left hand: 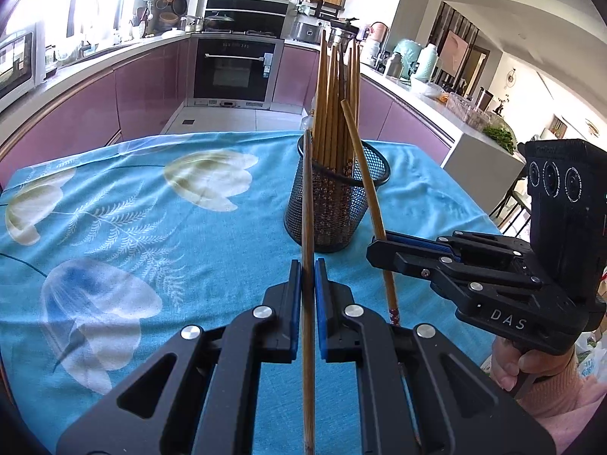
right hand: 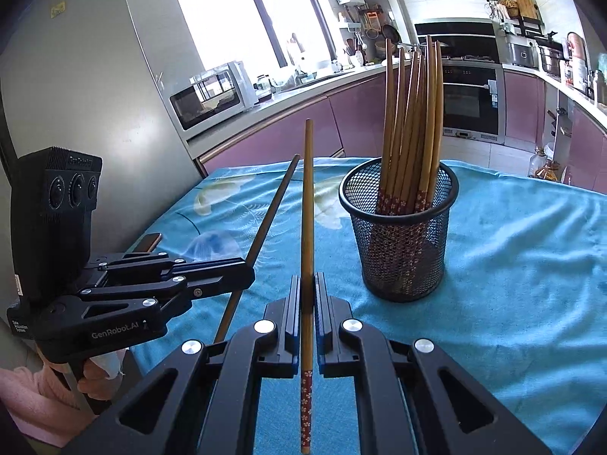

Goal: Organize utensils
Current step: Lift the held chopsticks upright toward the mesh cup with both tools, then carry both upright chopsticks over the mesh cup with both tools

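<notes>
A black mesh cup (left hand: 334, 208) (right hand: 402, 235) stands on the blue flowered tablecloth (left hand: 151, 227) and holds several wooden chopsticks (left hand: 334, 106) (right hand: 409, 113) upright. My left gripper (left hand: 308, 265) is shut on one chopstick (left hand: 308, 197), held above the cloth in front of the cup. In the right wrist view that gripper (right hand: 248, 273) is at the left, its chopstick (right hand: 265, 223) slanting up. My right gripper (right hand: 307, 280) is shut on another chopstick (right hand: 307, 208) with a red flowered end. In the left wrist view the right gripper (left hand: 375, 244) is beside the cup, its chopstick (left hand: 362, 167) leaning towards the rim.
A phone (right hand: 148, 240) lies near the table's left edge. A person's hand (left hand: 508, 367) in a pink sleeve holds the right gripper's handle. Pink kitchen cabinets, an oven (left hand: 231, 68) and a microwave (right hand: 212, 94) stand beyond the table. A grey fridge (right hand: 95, 94) is at the left.
</notes>
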### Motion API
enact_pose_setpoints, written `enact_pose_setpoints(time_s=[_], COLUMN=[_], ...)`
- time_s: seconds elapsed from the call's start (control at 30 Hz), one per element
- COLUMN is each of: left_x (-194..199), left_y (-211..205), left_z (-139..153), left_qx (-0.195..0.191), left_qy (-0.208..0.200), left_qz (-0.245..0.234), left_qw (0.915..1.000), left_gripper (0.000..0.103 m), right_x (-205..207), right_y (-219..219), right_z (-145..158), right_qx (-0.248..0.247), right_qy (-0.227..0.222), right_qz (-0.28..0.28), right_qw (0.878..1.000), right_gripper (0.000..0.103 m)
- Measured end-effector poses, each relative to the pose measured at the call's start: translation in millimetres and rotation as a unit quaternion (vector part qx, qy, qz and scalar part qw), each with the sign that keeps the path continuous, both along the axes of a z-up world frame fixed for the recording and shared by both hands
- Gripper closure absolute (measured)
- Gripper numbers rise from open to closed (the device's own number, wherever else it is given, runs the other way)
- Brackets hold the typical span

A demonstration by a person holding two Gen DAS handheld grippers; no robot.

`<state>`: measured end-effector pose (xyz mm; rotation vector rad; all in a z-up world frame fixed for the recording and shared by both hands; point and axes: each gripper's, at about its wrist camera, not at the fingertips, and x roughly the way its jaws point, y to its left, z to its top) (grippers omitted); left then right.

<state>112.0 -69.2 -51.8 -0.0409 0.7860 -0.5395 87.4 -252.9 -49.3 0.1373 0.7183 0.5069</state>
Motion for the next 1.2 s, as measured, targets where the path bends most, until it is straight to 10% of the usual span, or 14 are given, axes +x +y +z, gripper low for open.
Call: enact_pose_setpoints(time_s=[1.2], left_x=[-7], left_y=[-4], left_z=[29], left_qx=[-0.025], left_qy=[-0.029], left_qz=[-0.013], left_qw=[0.9992], left_gripper=[0.095], right_x=[-1], right_y=[-18], right_z=[18], right_qx=[0.014], right_qy=[-0.029], right_qz=[-0.018], right_qw=[0.999], right_gripper=[0.097])
